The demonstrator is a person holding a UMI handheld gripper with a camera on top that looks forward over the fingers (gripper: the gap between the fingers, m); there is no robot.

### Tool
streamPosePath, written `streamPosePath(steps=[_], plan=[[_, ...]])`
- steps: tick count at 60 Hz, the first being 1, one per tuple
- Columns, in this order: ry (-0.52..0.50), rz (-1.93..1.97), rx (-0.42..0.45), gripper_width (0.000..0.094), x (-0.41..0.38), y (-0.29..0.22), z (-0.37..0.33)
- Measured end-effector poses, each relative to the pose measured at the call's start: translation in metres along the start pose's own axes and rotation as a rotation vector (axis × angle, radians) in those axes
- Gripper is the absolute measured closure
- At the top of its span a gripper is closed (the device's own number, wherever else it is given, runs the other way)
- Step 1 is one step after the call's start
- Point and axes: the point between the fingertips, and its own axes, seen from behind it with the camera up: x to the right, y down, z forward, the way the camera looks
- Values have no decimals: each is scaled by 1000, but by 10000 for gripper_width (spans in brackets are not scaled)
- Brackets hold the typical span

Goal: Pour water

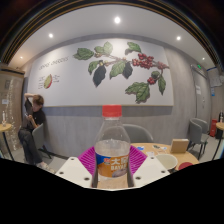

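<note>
Gripper clamping clear water bottle

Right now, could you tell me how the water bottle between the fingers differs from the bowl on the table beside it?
The water bottle stands tall and upright between the pink pads; the bowl sits low and wide on the wooden table, beyond the gripper. The bottle is clear plastic with a blue label; the bowl is plain white and opaque. The bottle is held; the bowl rests free. Both are containers.

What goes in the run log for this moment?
task: pour water | gripper: shut on water bottle | bottle: upright, capped | ahead: table, bowl | pour: not started
</note>
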Motion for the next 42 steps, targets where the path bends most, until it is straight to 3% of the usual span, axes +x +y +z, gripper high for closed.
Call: streamPosePath(steps=[4, 15, 31, 42], plan=[[30, -2, 20, 596, 15, 0, 1], [19, 162, 39, 614, 24, -4, 2], [-201, 1287, 13, 606, 16, 2, 7], [-170, 1667, 59, 572, 33, 0, -3]])
